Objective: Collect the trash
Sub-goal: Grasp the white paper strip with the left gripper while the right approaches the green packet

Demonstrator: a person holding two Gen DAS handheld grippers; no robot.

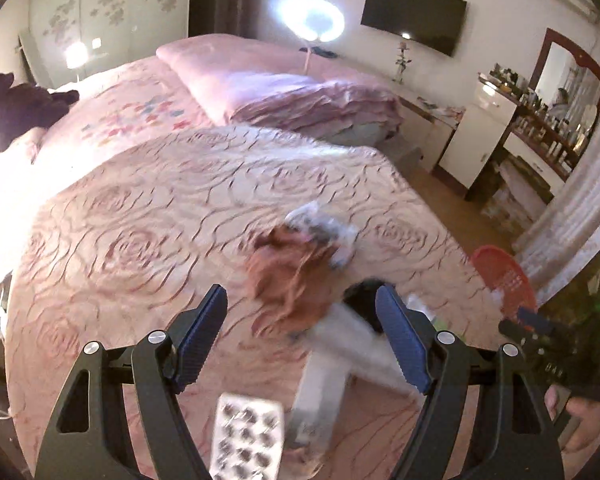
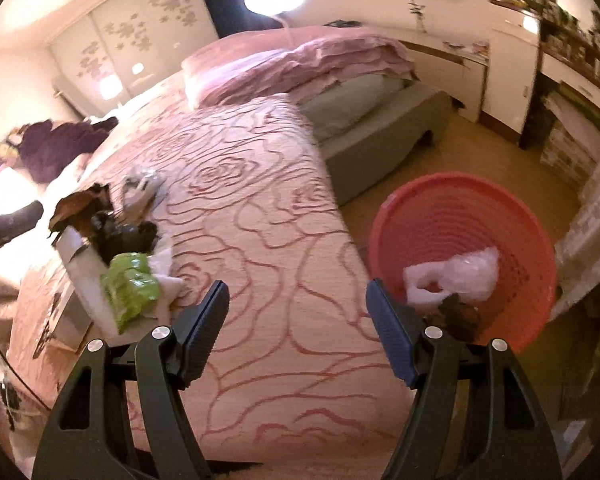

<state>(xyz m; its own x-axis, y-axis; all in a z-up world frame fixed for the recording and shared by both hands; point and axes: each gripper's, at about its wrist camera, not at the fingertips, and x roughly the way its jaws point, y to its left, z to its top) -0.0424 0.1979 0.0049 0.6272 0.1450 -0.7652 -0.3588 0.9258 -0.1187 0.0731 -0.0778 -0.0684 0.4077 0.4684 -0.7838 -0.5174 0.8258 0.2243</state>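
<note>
Left gripper: jaws apart, nothing between the pads; just below it a foil blister pack and a white box lie on the rose-patterned bedspread; beyond them, blurred brown paper and a clear wrapper. Right gripper: jaws apart, empty, over the bedspread edge; a green wrapper rests on the trash pile to its left; the red basket stands on the floor beside the bed, holding a white plastic bag; folded pink bedding lies farther back.
</note>
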